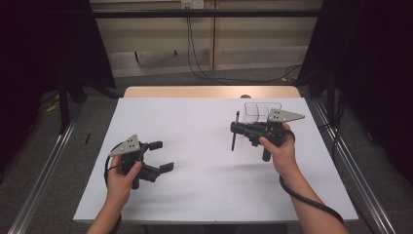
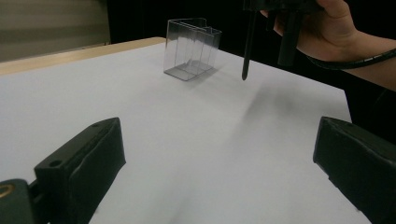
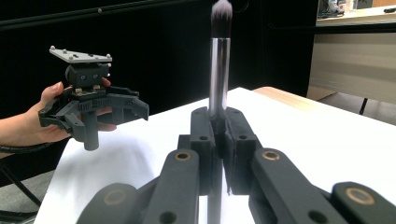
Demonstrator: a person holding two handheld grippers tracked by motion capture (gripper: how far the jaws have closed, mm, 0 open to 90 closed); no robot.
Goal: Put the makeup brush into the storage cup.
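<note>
My right gripper is shut on a slim brush, held above the table's right half. In the right gripper view the brush stands upright between the closed jaws, with its dark bristle tuft at the top. In the left gripper view the brush handle points down, its tip clear of the table. A clear plastic holder with compartments stands just behind the right gripper, also seen as the clear holder. My left gripper hovers open over the left half with nothing between its jaws.
The white tabletop has a wooden strip along its far edge. Dark curtains hang on both sides and cables run down the back wall. The left gripper and its hand appear at the left of the right gripper view.
</note>
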